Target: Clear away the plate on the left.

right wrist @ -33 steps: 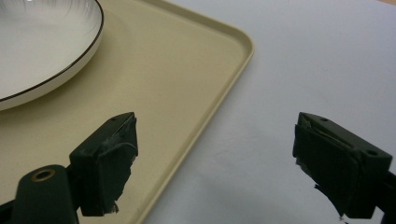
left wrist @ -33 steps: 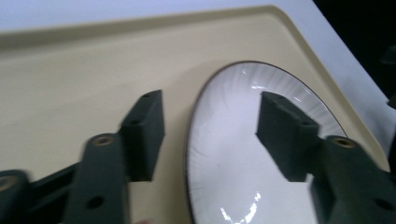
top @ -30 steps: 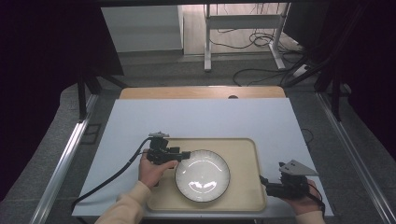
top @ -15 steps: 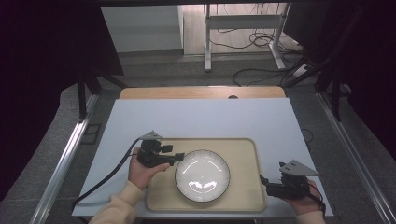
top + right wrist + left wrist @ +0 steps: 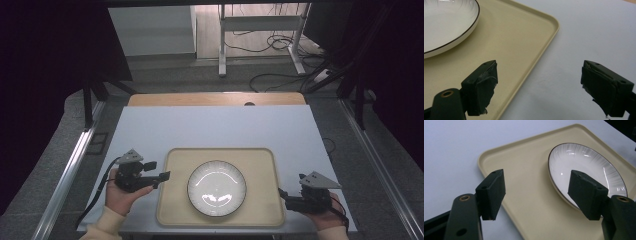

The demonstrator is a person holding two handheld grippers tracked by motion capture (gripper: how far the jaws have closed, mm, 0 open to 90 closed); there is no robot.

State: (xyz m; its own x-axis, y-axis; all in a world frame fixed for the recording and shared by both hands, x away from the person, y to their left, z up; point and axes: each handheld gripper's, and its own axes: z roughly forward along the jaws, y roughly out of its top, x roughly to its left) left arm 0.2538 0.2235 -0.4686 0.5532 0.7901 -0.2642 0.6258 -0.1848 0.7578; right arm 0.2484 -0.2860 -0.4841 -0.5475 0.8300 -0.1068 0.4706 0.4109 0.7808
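A white plate (image 5: 216, 187) with a thin dark rim lies in the middle of a beige tray (image 5: 172, 205) on the white table. My left gripper (image 5: 162, 176) hovers at the tray's left edge, pointing toward the plate. Its jaws have just been opening and stand open with nothing between them. In the left gripper view the gripper (image 5: 539, 192) looks over the tray (image 5: 524, 170) at the plate (image 5: 586, 160). My right gripper (image 5: 283, 193) stays at the tray's right edge. It is open (image 5: 539, 87), one jaw over the tray (image 5: 506, 37) and one over the table, with the plate (image 5: 446, 22) beyond.
The white tabletop (image 5: 215, 127) stretches beyond the tray, with a wooden strip (image 5: 215, 98) at its far edge. Metal rails (image 5: 70, 170) run along both sides. A stand's legs and cables (image 5: 270, 55) lie on the floor behind.
My left gripper has drawn back leftward from the plate's left rim to the tray's left edge, with its jaws wider apart. The plate stays on the tray. The right gripper has not moved.
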